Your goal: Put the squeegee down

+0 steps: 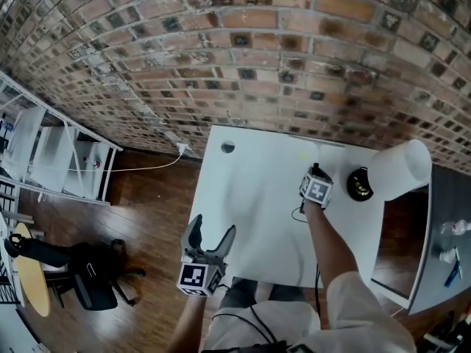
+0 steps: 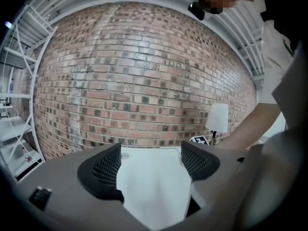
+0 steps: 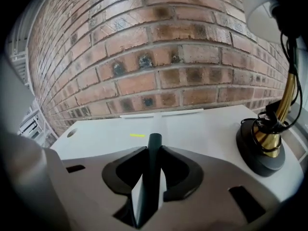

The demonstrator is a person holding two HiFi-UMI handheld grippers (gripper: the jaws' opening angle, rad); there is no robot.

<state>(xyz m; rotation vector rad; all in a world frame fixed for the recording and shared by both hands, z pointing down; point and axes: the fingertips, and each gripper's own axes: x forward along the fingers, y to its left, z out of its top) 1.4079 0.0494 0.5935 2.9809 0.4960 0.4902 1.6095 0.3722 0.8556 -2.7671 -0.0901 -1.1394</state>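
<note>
Clamping a dark handle, the right gripper [image 3: 154,149] has its jaws shut tight on the squeegee [image 3: 154,139], whose tip sticks out just ahead of the pads. The squeegee's long axis runs straight away from this gripper toward the brick wall [image 3: 159,47]. A pale shaft leads on to a white blade [image 3: 183,112] lying crosswise along the far edge of the tabletop [image 3: 207,129], parallel with the wall. Whether the blade touches the tabletop I cannot tell. A short yellow mark [image 3: 137,135] lies on the tabletop just left of the shaft, and a lamp [image 3: 262,146] with a black base stands to the right. The left gripper [image 2: 151,150] is held off the tabletop's near-left corner, jaws wide apart, with only white tabletop seen between them. Its marker cube [image 1: 193,276] bears a black-and-white square pattern; no writing can be read
</note>
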